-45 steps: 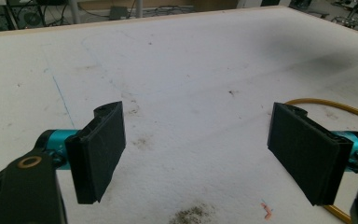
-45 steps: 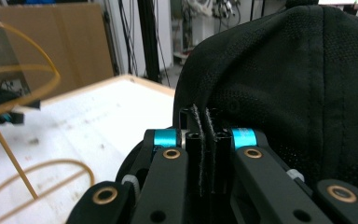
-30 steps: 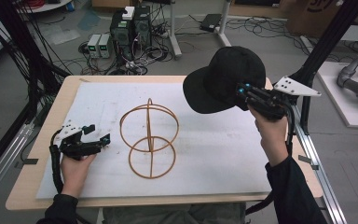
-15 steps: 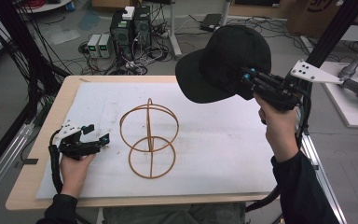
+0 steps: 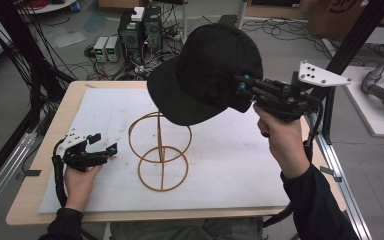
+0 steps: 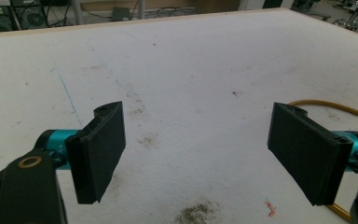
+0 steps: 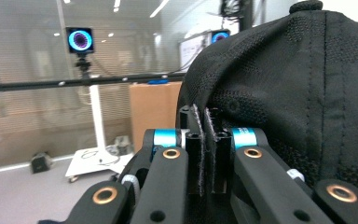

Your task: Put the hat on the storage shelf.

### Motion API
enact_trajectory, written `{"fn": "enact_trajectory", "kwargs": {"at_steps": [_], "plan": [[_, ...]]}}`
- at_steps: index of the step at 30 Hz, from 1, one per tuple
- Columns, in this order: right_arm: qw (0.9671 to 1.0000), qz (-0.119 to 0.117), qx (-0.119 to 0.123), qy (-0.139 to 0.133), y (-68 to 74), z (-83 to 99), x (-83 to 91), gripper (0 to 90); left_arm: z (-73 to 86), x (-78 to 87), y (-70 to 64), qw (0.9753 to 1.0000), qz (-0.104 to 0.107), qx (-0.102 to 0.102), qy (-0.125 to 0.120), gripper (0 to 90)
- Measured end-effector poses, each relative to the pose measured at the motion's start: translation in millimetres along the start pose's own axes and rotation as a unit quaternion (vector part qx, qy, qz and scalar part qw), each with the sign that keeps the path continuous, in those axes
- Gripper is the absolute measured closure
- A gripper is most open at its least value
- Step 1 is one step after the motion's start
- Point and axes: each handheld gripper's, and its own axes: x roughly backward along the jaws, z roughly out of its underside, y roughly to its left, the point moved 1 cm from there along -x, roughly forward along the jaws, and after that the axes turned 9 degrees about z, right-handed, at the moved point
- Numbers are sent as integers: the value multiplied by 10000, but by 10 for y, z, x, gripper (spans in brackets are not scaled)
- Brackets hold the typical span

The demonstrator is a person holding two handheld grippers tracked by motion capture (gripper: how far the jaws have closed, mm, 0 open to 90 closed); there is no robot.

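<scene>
Cap (image 5: 205,75) hung above wire stand (image 5: 161,152) mid-table, rear edge clamped in our right gripper (image 5: 241,90), crown kept free for seating. Left gripper (image 5: 105,145) rested near left edge, jaws apart, empty.

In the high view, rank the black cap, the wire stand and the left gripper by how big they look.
1. Cap, though it is held up nearer the camera, which enlarges it.
2. Wire stand.
3. Left gripper, clearly smallest.
</scene>
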Motion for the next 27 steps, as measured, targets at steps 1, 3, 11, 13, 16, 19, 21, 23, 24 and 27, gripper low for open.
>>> {"fn": "enact_trajectory", "kwargs": {"at_steps": [1, 3, 11, 13, 16, 19, 21, 23, 24, 27], "plan": [[10000, -84, 21, 16, 29, 9, -32, 886, -1, 3, 1, 10000, 0, -4, 11, 192], [9997, -239, 7, 56, 92, 32, -97, 886, -1, 8, 3, 10000, 7, -19, 14, 192], [9963, -797, 101, 292, 327, 192, -346, 886, -3, 33, 12, 10000, -37, -23, -10, 192], [9951, -895, 110, 397, 368, 260, -418, 886, -6, 44, 16, 10000, -60, -35, -34, 192], [9933, -991, 211, 563, 416, 338, -501, 886, -2, 66, 25, 9999, -88, -38, -37, 192], [9895, -1152, 378, 785, 466, 411, -576, 886, 5, 76, 34, 9999, -103, -39, -29, 192], [9871, -1214, 499, 921, 499, 451, -616, 885, 8, 79, 39, 9999, -100, -46, -22, 192], [9849, -1259, 614, 1020, 531, 491, -649, 884, 10, 78, 39, 9999, -99, -35, -23, 192], [9842, -1252, 655, 1067, 545, 512, -663, 884, 11, 76, 36, 9999, -100, -34, -24, 192], [9815, -1260, 789, 1207, 557, 578, -696, 883, 13, 72, 33, 9999, -95, -55, 0, 192]]}}
